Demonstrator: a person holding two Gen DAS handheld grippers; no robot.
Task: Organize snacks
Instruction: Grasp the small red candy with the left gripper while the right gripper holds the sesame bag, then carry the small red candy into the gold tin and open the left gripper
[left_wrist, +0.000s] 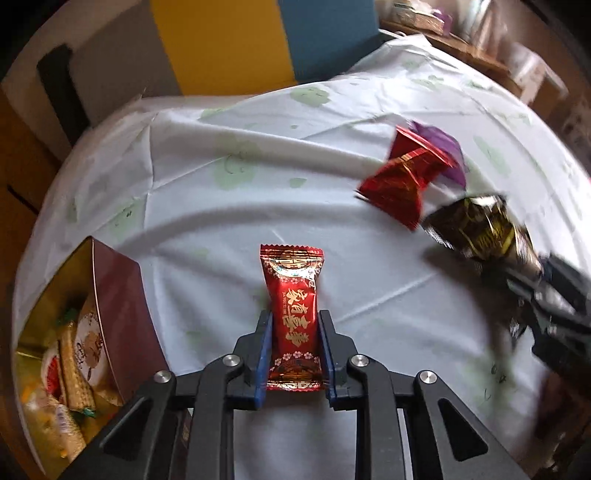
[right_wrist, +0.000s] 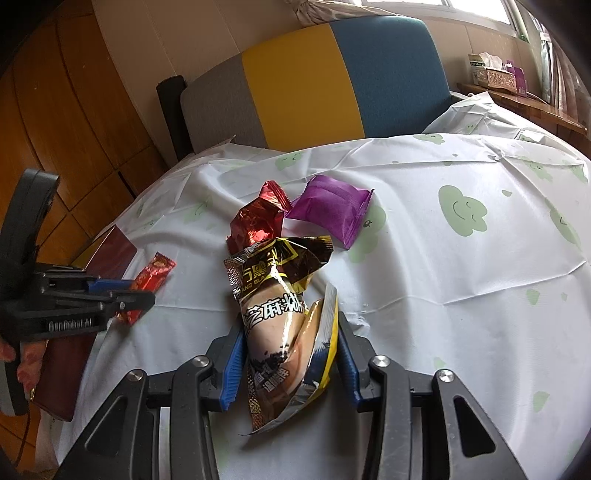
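The left gripper (left_wrist: 294, 325) is closed on a red candy (left_wrist: 293, 314), with its blue pads (left_wrist: 263, 354) pressed against both long sides of the wrapper. The candy points forward above the tablecloth (left_wrist: 221, 206); the right wrist view shows the same candy (right_wrist: 149, 282) clamped in the left gripper (right_wrist: 125, 291), clear of the cloth. A box (left_wrist: 122, 317) stands at the left edge of the table, open, with wrapped snacks (left_wrist: 74, 369) inside it. The right gripper (right_wrist: 290, 332) is closed on a dark sachet (right_wrist: 284, 325), which is crumpled and pinched between its blue pads (right_wrist: 232, 373); the sachet's upper end flares forward of the fingertips. In the left wrist view this sachet (left_wrist: 480, 229) appears blurred at the right. Ahead of it on the cloth lie a red packet (right_wrist: 258, 221) and a purple packet (right_wrist: 330, 210), touching at one corner. A padded panel (right_wrist: 314, 85) in grey, yellow and blue stands behind the table.
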